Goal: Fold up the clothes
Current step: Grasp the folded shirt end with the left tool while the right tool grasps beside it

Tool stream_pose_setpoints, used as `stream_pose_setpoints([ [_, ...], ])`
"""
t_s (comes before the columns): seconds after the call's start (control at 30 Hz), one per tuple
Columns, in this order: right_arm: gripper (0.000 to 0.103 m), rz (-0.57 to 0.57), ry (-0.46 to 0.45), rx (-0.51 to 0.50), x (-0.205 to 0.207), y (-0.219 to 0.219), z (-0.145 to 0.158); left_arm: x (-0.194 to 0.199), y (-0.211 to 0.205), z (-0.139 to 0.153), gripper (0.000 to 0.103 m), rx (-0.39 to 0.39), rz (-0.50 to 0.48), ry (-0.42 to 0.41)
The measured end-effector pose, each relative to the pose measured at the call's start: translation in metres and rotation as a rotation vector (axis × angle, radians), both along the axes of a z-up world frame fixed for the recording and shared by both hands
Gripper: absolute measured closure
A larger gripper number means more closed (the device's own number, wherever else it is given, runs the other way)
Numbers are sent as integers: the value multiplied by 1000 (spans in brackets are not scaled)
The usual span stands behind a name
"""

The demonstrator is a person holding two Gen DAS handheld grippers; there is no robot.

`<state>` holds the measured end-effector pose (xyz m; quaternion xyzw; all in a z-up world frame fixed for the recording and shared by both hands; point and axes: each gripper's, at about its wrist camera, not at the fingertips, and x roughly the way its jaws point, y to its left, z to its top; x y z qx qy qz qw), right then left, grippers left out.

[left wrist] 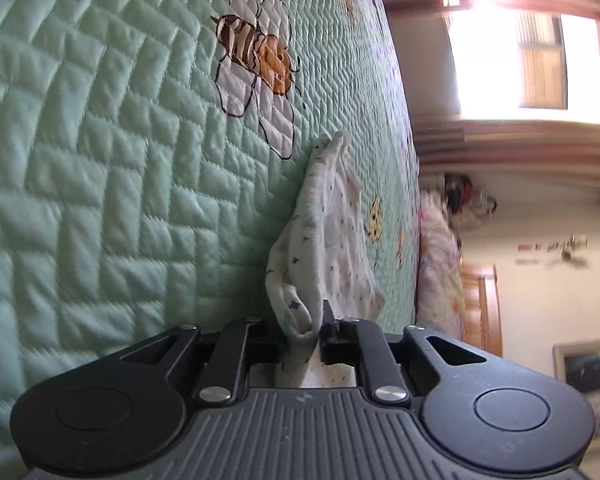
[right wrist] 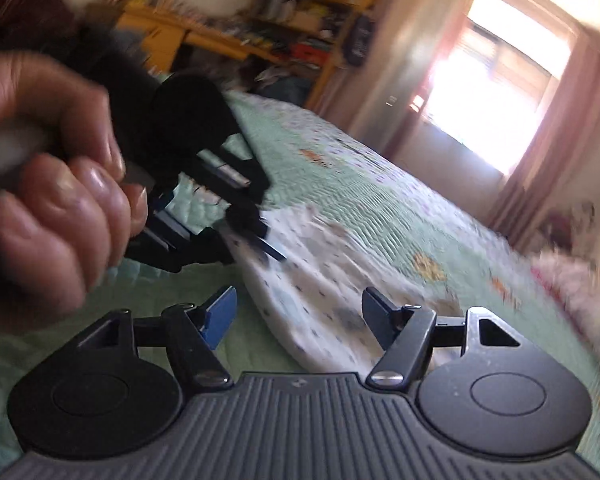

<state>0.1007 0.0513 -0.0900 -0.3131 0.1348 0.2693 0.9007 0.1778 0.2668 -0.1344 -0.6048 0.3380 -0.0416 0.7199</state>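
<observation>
A white baby garment [left wrist: 328, 220] with small dark and pale-blue prints lies on the mint quilted bedspread [left wrist: 100, 160]. My left gripper [left wrist: 302, 328] is shut on a bunched fold of its edge, and the cloth trails away from the jaws across the quilt. In the right wrist view the garment [right wrist: 332, 280] lies spread on the bedspread [right wrist: 360, 184]. There a hand [right wrist: 52, 216] holds the left gripper [right wrist: 260, 236] at the cloth's left edge. My right gripper [right wrist: 300, 316] hovers open just before the garment's near edge, its blue-padded fingers [right wrist: 220, 316] wide apart and touching nothing.
An embroidered bee [left wrist: 256, 48] marks the quilt. A fluffy pale bundle [right wrist: 572, 280] lies at the bed's far right. A bright window [right wrist: 496, 80] with pink curtains and cluttered yellow shelves [right wrist: 284, 12] stand beyond the bed.
</observation>
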Motion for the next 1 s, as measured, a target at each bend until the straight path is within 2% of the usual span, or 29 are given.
stream_pose_setpoints([
  [0.1,32,45,-49,-125,0,22,-11,12,16,-6,82,-1,-50,13],
  [0.13,32,57,-58,-163,0,29,-15,19,21,-7,76,-5,-71,17],
  [0.2,32,68,-93,-235,0,43,-22,36,28,-8,71,-3,-120,28],
  [0.27,32,62,-136,-286,2,56,-27,51,35,-8,64,5,-128,33],
  [0.33,32,35,-156,-302,8,64,-28,73,39,-7,49,-9,-145,22],
  [0.43,32,-14,-152,-301,20,73,-30,102,42,-11,43,-40,-181,31],
  [0.53,32,-51,-161,-304,26,79,-31,130,37,-13,42,-18,-216,43],
  [0.7,32,-88,-188,-315,25,84,-31,169,36,-21,41,-70,-238,71],
  [0.87,32,-129,-235,-319,17,80,-34,194,26,-17,38,-29,-278,65],
  [0.9,32,-126,-244,-318,16,78,-36,196,23,-16,38,-8,-293,49],
  [0.97,32,-121,-234,-307,20,77,-36,194,19,-16,50,38,-328,7],
  [1.0,32,-124,-222,-296,23,75,-34,193,17,-18,73,61,-337,8],
])
